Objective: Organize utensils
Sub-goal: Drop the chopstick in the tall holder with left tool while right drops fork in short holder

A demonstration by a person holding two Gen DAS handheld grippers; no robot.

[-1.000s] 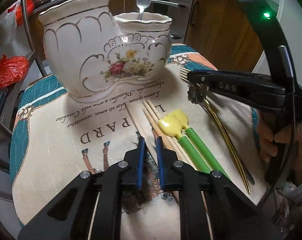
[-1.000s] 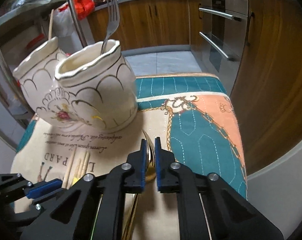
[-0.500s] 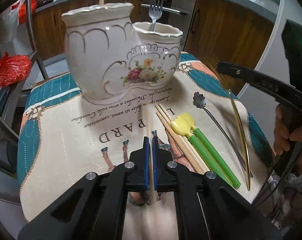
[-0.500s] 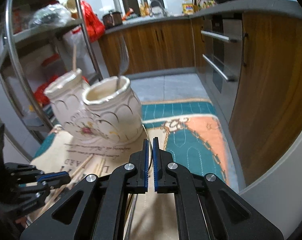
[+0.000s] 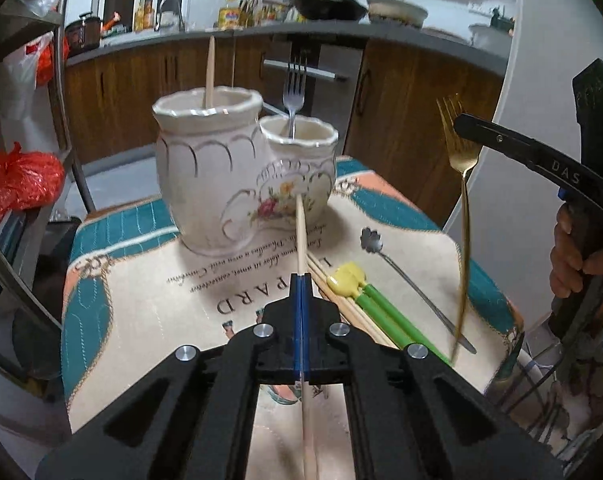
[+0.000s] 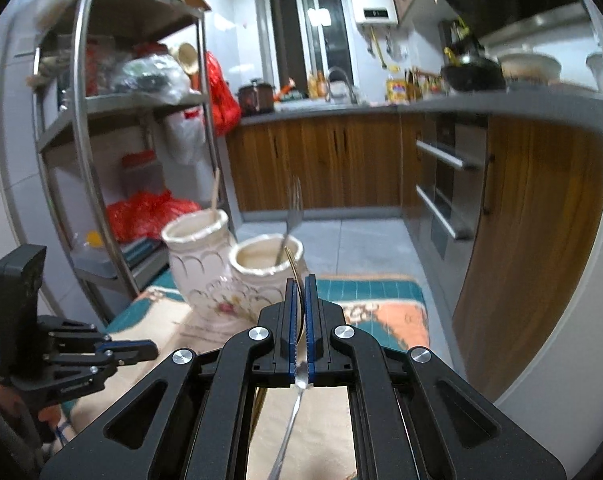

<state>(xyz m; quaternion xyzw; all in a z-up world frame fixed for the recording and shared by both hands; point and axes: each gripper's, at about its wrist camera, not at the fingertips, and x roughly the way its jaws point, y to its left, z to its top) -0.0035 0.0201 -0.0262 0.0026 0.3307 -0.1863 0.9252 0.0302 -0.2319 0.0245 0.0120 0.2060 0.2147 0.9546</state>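
The left gripper [image 5: 301,280] has its jaws clenched on a wooden chopstick [image 5: 300,236], whose tip points ahead at the two-pot ceramic holder [image 5: 237,176]. More chopsticks [image 5: 341,304] lie just right of those jaws, by cloth lettering reading "PARD". The right gripper [image 6: 300,284], marked "DAS", has jaws clenched on a gold fork [image 5: 459,152], tines up.

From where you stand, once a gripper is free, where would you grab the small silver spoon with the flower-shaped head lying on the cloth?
Probably mid-handle on the small silver spoon with the flower-shaped head, coming from above with jaws across the stem. It lies flat and diagonal on the printed cloth, clear of the green-handled yellow utensils on one side; the thin stem gives a straighter bite than the flat head.
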